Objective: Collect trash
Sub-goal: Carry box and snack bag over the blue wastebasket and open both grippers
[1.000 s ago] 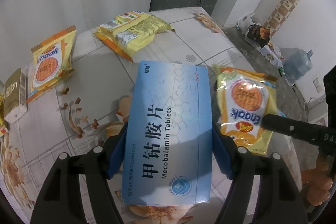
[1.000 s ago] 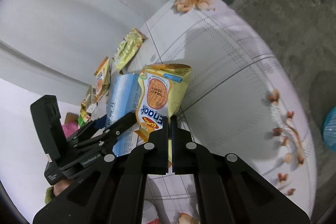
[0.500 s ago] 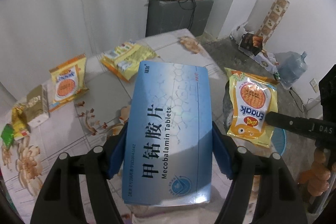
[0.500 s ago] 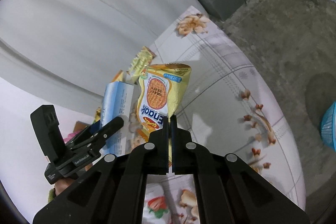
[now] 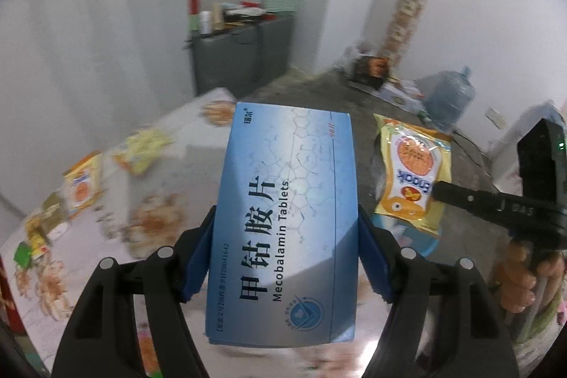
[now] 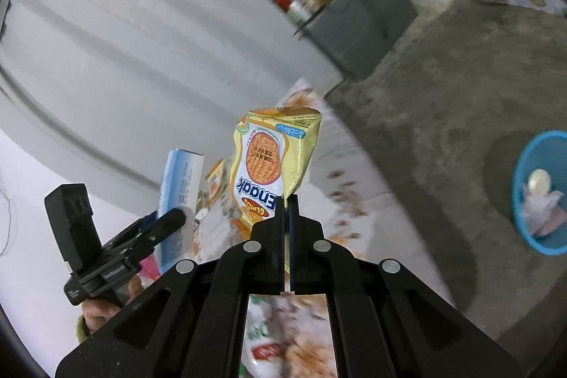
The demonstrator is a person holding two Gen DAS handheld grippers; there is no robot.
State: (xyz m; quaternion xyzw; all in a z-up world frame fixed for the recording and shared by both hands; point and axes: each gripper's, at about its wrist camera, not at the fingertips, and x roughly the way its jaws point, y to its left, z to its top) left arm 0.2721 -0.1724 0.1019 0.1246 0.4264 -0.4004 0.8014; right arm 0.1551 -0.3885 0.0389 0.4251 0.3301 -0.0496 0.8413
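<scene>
Two items | blue tablet box (image 5: 283,222), flat | yellow snack packet (image 6: 273,161), seemingly crinkled

White walls (image 5: 106,23) close in a bare concrete floor (image 6: 443,101). A grey cabinet (image 5: 241,55) with cluttered bottles stands against the far wall, a water jug (image 5: 450,99) sits near what looks like patterned boxes (image 5: 407,20), blurred.

This looks like a plain room in a home. The floor (image 6: 443,115) is bare grey concrete and the walls are white. A flowery cloth covers the counter (image 5: 170,165). A grey cabinet (image 5: 241,55) holds bottles, and a big water jug (image 5: 450,98) stands nearby.
</scene>
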